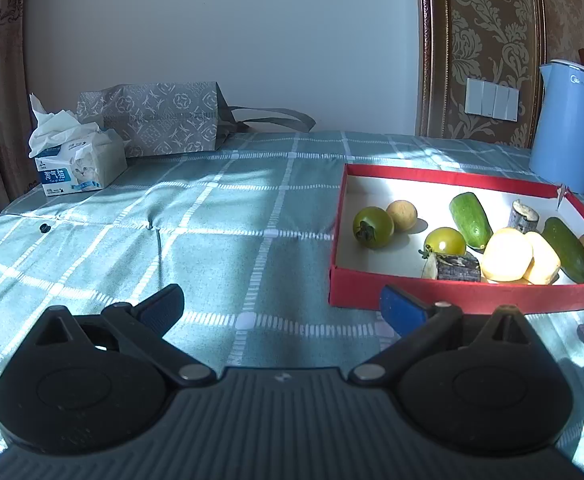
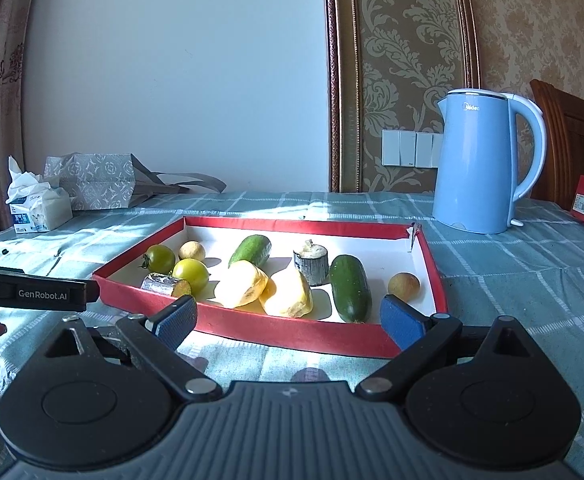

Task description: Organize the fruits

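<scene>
Both tongs, left (image 1: 282, 304) and right (image 2: 290, 316), gape empty; ahead, round green tomatoes (image 2: 191, 275) in the shallow red cardboard tray (image 2: 292, 338) could roll if nudged.

Red tray (image 2: 299, 339), green checked tablecloth (image 1: 220, 216), pale blue kettle (image 2: 476, 164)

A soft, creased woven tablecloth (image 2: 491, 280) is seen under a matt red cardboard tray (image 2: 276, 336) lined with plain white. Glossy skins are noted on the tomatoes (image 1: 373, 227) and cucumbers (image 2: 350, 288); the kettle (image 2: 479, 164) is smooth satin plastic. Ribbed blue pads (image 2: 178, 320) are fitted on matt black plastic fingers.
</scene>
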`<move>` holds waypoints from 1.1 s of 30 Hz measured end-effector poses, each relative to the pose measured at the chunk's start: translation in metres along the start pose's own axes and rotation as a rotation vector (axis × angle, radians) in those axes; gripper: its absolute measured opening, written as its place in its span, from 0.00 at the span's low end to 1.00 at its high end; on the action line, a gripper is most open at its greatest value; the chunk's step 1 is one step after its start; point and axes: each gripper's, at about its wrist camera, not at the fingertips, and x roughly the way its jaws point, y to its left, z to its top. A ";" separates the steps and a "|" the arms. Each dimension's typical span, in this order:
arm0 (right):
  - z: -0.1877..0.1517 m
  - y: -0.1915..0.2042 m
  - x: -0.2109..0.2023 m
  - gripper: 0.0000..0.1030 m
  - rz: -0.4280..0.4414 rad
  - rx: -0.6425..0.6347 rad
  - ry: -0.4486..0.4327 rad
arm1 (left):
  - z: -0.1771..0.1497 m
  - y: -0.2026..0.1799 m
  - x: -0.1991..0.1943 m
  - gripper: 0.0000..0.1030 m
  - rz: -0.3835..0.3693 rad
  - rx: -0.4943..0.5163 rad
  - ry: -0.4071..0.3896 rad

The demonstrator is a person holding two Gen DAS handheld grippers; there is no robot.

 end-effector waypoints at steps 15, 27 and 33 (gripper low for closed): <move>0.000 0.001 0.000 0.96 -0.006 0.000 0.007 | 0.000 -0.002 0.000 1.00 -0.003 0.008 0.003; 0.000 0.001 0.001 0.96 -0.006 0.000 0.012 | -0.001 0.000 0.001 1.00 -0.011 -0.009 0.012; 0.000 0.001 0.000 0.96 -0.005 -0.002 0.011 | 0.001 0.008 -0.002 1.00 -0.045 -0.045 -0.008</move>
